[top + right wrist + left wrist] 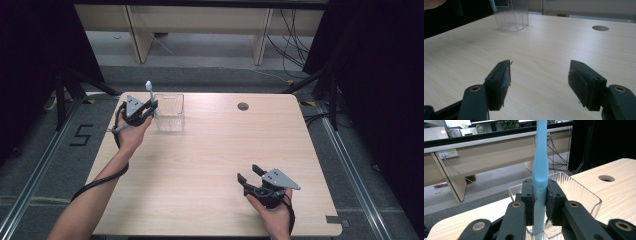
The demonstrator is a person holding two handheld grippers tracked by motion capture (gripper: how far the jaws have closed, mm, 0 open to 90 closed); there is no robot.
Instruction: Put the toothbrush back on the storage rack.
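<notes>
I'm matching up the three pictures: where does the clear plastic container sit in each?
High view: clear container at the table's far left, beside the left hand-held gripper.
Left gripper view: lower centre, behind the jaws.
Right gripper view: top, left of centre.
Shared landmark: the round table hole.

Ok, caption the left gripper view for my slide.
Left tongs clamp a blue toothbrush upright over a clear container.

floor mark: black "5" taped on grey floor, just off worktop left edge
other readable text: none
</notes>
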